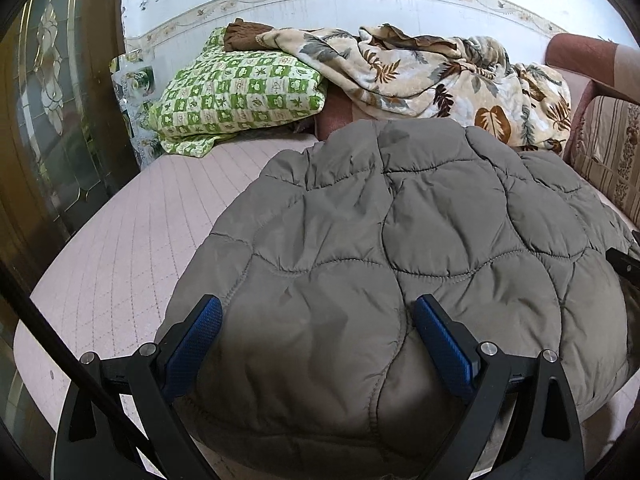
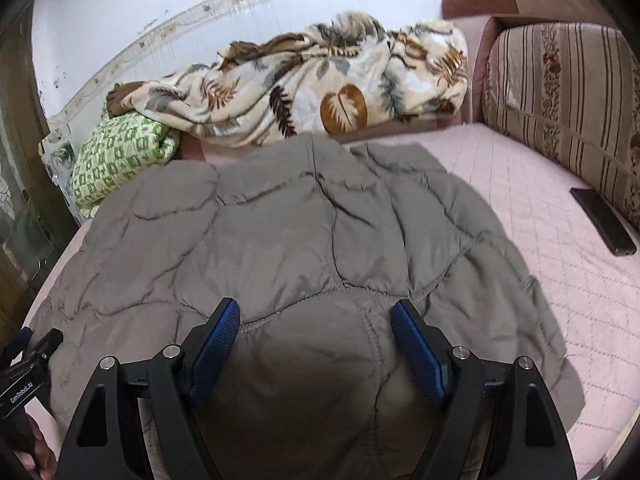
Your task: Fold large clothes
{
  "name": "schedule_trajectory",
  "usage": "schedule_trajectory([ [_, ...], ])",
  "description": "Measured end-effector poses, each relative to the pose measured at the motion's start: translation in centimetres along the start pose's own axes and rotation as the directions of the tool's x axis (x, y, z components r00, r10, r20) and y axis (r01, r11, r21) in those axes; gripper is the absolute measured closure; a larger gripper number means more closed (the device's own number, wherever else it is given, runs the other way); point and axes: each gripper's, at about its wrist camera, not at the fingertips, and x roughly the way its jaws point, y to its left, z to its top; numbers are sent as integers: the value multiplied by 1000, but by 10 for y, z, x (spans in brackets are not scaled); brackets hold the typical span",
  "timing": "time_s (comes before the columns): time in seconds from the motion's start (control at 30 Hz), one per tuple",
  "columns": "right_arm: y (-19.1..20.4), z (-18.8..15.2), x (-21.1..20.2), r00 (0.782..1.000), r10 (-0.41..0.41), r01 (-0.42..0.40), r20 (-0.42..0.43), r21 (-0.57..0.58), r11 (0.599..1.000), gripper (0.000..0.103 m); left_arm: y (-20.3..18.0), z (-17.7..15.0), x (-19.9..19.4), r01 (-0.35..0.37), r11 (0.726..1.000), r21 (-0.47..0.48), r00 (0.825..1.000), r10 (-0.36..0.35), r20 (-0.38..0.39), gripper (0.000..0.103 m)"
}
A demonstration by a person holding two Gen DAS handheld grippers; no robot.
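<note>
Grey quilted jacket (image 1: 400,240) spread on pink mattress (image 1: 120,248) — bare margins either side

Jacket (image 1: 360,240): grey-brown, quilted in curved, rounded panels.
Mattress (image 1: 132,232): pale pink, stitched in a grid of squares.
Pillow (image 1: 236,100): green and white checks with small leaf and flower motifs.
Blanket (image 1: 440,76): cream, printed with brown, rust and grey leaves.
Cloth (image 1: 240,34) on pillow: dark brown.
Cushion (image 2: 560,108): beige with brown stripes and floral bands.
Wall (image 1: 320,8): white, with a floral border strip.
Pads (image 1: 196,348): blue, textured, on black fingers.
Flat object (image 2: 602,220) near cushion: black.
</note>
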Motion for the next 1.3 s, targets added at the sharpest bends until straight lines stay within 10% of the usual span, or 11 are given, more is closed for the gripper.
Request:
schedule_trajectory([
  [0.6, 1, -10, -54, 993, 31, -23, 113, -74, 997, 19, -8, 4, -14, -11, 1000, -15, 1000, 11, 15, 6],
  [1.07, 20, -30, -42, 997, 72, -73, -19, -120, 990, 19, -17, 1, -30, -6, 1000, 7, 1000, 6, 30, 7],
  [1.3, 18, -48, -118, 989, 79, -66, 129, -105, 992, 19, -16, -19, -99, 53, 998, -15, 996, -52, 75, 7],
])
